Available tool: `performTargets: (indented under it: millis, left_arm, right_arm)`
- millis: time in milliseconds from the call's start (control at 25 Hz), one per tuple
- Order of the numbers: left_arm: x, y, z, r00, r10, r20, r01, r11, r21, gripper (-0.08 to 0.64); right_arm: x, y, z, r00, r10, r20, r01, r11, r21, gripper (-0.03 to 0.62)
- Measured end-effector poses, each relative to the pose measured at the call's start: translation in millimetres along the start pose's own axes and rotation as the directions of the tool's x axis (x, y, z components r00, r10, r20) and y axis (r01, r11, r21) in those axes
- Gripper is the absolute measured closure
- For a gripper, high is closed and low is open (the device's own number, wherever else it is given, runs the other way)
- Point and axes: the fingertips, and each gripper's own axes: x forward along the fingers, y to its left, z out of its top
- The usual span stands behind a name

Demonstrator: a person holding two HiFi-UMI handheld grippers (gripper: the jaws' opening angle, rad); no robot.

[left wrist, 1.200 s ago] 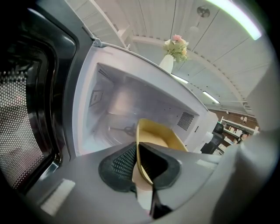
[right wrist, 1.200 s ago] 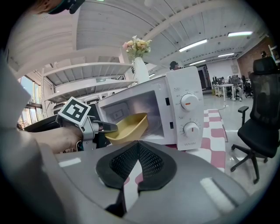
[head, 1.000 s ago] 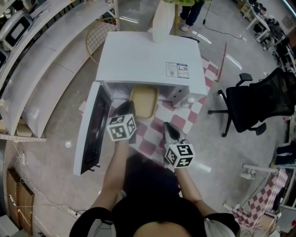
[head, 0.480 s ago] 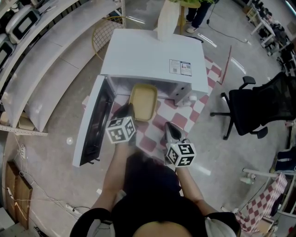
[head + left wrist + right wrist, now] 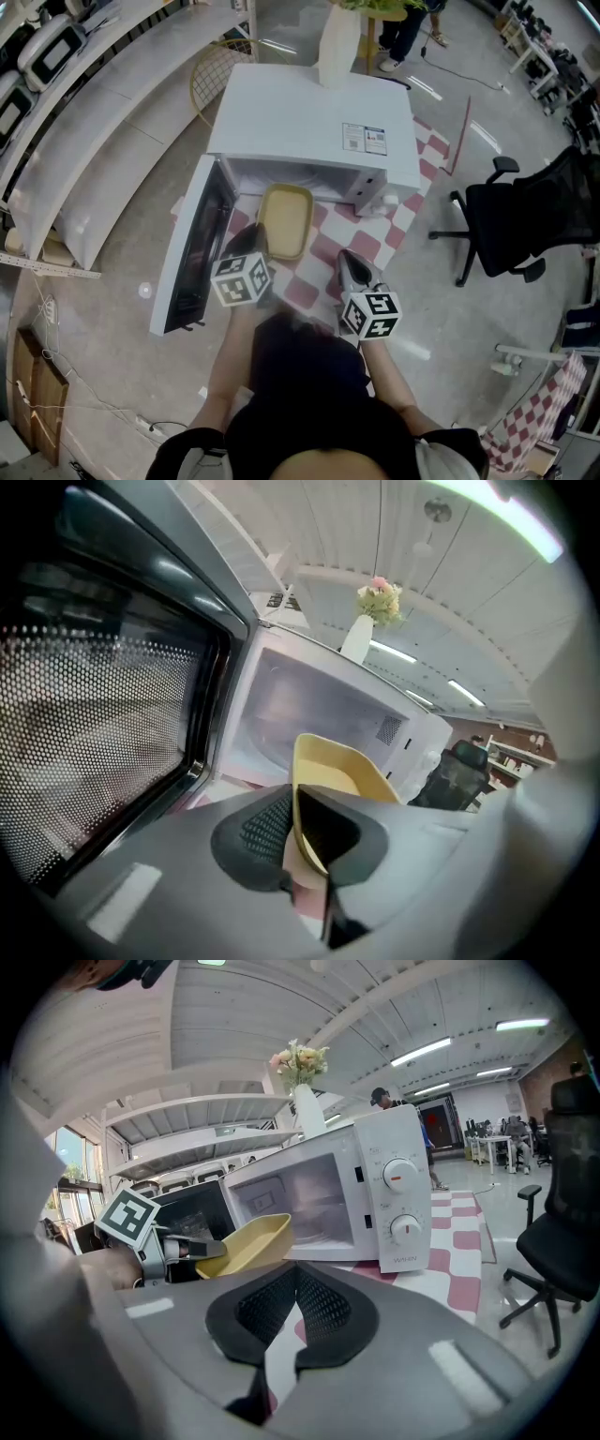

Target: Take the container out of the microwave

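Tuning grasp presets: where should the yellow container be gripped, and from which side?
Grip the thin rim wall at the near end of the yellow container, coming from the front, the side away from the microwave cavity. It is a shallow open tray, so one jaw fits inside the wall and one outside. The left gripper pinches it that way now.

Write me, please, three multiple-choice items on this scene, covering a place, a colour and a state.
1. Where is the container? A. on the floor B. at the microwave opening, clamped in the left gripper C. on the office chair
2. What colour is it? A. yellow B. blue C. red
3. How is the microwave's door? A. shut B. taken off C. swung open

1 B: its rim sits between the left jaws.
2 A: every view shows it yellow.
3 C: the door stands out beside the cavity.
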Motion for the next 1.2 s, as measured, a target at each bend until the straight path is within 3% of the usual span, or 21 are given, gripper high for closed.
performTargets:
  millis: [320, 600, 880, 1200]
  left_arm:
    - [-20, -3, 1, 1.0, -0.023, 0.014, 0.023, 0.999, 0.035, 0.534]
    - [-37, -12, 0, 0.998, -0.052, 0.034, 0.048, 0.991, 0.124, 0.534]
    - [-50, -18, 2, 0.994, -0.079, 0.071, 0.061, 0.97, 0.237, 0.534]
    - [-68, -43, 8, 0.977, -0.174, 0.122, 0.124, 0.933, 0.339, 0.534]
  right_arm:
    - [-7, 3, 13, 0.999, 0.019, 0.026, -0.019, 1.0, 0.005, 0.592]
    - [-13, 2, 19, 0.999, 0.01, 0.049, -0.01, 1.0, -0.008, 0.592]
    - [-20, 6, 20, 0.997, 0.029, 0.066, -0.026, 0.998, -0.054, 0.592]
    - [-30, 13, 20, 0.992, 0.079, 0.1, -0.07, 0.993, -0.097, 0.592]
